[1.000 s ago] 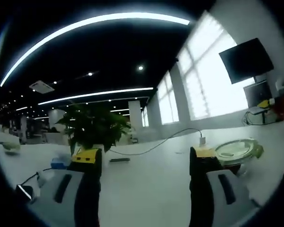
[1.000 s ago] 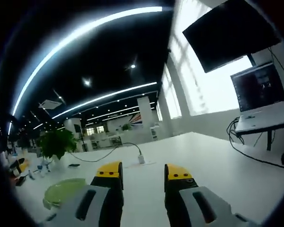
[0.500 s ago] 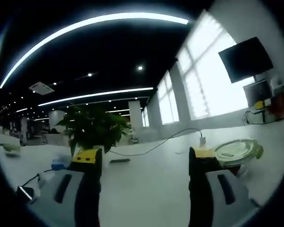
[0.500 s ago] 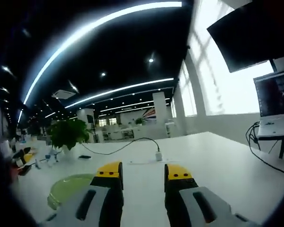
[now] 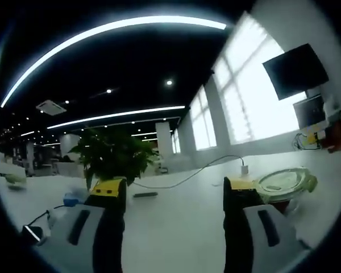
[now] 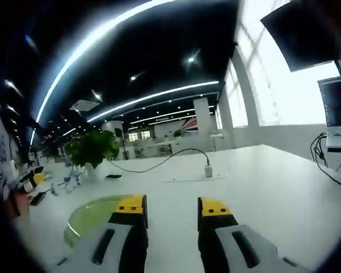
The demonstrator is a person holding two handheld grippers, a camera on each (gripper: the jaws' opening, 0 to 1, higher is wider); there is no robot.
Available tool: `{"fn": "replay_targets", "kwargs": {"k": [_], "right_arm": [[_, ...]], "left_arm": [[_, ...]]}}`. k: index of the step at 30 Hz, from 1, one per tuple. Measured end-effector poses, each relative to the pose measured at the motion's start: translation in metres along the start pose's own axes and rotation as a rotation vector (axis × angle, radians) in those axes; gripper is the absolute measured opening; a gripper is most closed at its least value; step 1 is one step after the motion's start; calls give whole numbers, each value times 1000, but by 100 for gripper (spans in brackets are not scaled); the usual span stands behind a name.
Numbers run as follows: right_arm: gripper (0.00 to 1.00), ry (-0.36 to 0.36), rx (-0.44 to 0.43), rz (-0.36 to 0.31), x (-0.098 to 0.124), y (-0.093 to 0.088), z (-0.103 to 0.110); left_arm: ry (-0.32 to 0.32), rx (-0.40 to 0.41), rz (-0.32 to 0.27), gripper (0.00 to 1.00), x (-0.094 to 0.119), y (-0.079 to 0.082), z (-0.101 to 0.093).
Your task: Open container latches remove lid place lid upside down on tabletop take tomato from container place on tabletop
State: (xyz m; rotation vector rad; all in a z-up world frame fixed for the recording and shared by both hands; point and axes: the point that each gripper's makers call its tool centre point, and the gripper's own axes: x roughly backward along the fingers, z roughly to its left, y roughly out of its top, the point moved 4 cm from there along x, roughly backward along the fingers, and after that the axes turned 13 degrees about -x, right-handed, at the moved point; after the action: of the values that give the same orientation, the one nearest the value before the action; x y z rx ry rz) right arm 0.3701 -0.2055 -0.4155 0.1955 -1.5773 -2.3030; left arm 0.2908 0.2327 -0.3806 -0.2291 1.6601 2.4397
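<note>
My left gripper (image 5: 173,190) is low over the white tabletop (image 5: 176,227), jaws spread wide, nothing between them. My right gripper (image 6: 171,206) is also low, jaws parted with a narrower gap, empty as well.

The container (image 5: 285,185) sits just past my left gripper's right-hand jaw in the left gripper view: clear body, green-rimmed lid (image 5: 284,181) on top, something dark red showing through the wall, likely the tomato, can't confirm. In the right gripper view the lid (image 6: 94,213) shows as a green disc beside my right gripper's left-hand jaw, partly hidden by it. So the container lies between my two grippers, lid on, latches not yet touched as far as I can tell. Latch positions too small to read.

Step in hand, my call: close in on the latches. One gripper should steady the body while the other comes in level at a latch tab and flips it outward. The lid is flat and low, so go slow and keep the jaws off the tabletop.

Further back: a white charger with cable (image 6: 207,170), a potted plant (image 5: 111,156), windows, and a wall monitor (image 5: 295,71).

Versus a second ago: my right gripper view has swung toward the container, so the lid looks larger and closer to the jaw. My left gripper view is nearly unchanged, jaws the same spread.
</note>
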Motion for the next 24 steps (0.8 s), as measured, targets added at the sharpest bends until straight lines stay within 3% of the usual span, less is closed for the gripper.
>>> {"fn": "replay_targets", "kwargs": {"k": [9, 16, 21, 24], "right_arm": [[29, 22, -133, 53, -7, -32, 12], [29, 13, -301, 65, -11, -49, 17], [29, 33, -540, 66, -17, -61, 19], [29, 22, -627, 79, -17, -70, 22]], "left_arm": [[-4, -3, -11, 65, -1, 4, -1], [-2, 2, -12, 64, 2, 4, 0], [2, 0, -7, 64, 4, 3, 1], [0, -4, -5, 64, 5, 4, 1]]}}
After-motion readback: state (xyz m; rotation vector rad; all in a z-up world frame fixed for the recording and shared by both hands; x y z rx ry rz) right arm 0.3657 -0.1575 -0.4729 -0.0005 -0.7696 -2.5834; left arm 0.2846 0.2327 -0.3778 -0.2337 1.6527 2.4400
